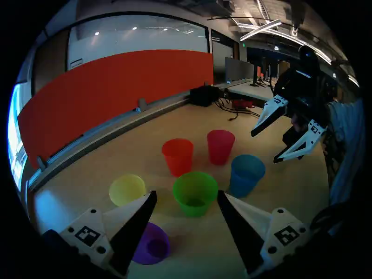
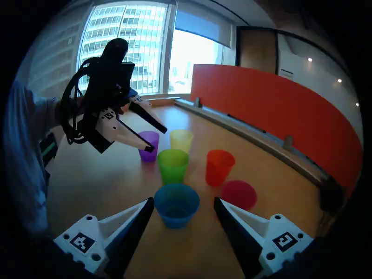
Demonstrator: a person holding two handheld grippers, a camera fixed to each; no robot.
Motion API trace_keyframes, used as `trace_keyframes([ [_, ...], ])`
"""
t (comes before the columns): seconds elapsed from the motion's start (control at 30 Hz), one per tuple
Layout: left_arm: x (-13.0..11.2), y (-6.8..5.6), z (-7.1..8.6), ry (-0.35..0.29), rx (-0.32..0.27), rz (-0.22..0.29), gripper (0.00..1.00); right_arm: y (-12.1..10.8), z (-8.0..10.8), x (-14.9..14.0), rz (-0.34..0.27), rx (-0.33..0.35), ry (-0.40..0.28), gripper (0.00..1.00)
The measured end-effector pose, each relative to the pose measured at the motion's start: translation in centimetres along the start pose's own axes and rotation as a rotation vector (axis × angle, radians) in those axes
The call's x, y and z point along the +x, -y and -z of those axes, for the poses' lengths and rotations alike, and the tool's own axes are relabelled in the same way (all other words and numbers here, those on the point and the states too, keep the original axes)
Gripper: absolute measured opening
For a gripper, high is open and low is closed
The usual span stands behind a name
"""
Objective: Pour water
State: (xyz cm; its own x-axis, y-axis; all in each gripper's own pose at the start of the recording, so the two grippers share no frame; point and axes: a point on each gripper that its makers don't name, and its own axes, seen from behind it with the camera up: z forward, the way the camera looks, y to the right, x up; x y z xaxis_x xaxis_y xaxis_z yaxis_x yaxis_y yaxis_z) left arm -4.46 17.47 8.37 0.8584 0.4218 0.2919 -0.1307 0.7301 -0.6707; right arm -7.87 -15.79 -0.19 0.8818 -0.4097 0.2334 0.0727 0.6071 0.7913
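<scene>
Six plastic cups stand upright, mouths up, clustered on the wooden table point(image 1: 288, 186): yellow cup point(image 1: 126, 188), purple cup point(image 1: 151, 244), green cup point(image 1: 195, 193), orange cup point(image 1: 177, 156), red cup point(image 1: 220, 145), blue cup point(image 1: 245, 174). The left gripper point(image 1: 186, 193) hangs spread wide and empty, facing the green cup, with one finger overlapping the purple cup. The right gripper point(image 2: 182, 200), likewise gaping and holding nothing, faces the blue cup. An orange wall point(image 1: 116, 88) runs behind the table.

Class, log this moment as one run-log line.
left claw open, aimed at green tapered plastic cup | right claw open, aimed at blue tapered plastic cup | nothing gripped
</scene>
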Motion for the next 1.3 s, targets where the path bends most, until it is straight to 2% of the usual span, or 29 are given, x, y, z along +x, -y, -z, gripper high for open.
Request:
trace_keyframes([
  [0.27,-1.4,-0.2,-0.9,0.056,-0.003,-0.019,0.97,0.6,-0.9,-0.8,-0.01,0.02,0.02,1.0],
  [0.87,-2.7,-0.8,-2.7,0.124,-0.027,-0.029,0.97,1.0,-2.6,-3.2,0.013,0.034,0.073,1.0],
  [1.3,-3.4,-0.6,-4.8,0.162,-0.013,-0.004,0.97,0.7,-4.1,-3.9,0.012,0.03,0.086,1.0],
])
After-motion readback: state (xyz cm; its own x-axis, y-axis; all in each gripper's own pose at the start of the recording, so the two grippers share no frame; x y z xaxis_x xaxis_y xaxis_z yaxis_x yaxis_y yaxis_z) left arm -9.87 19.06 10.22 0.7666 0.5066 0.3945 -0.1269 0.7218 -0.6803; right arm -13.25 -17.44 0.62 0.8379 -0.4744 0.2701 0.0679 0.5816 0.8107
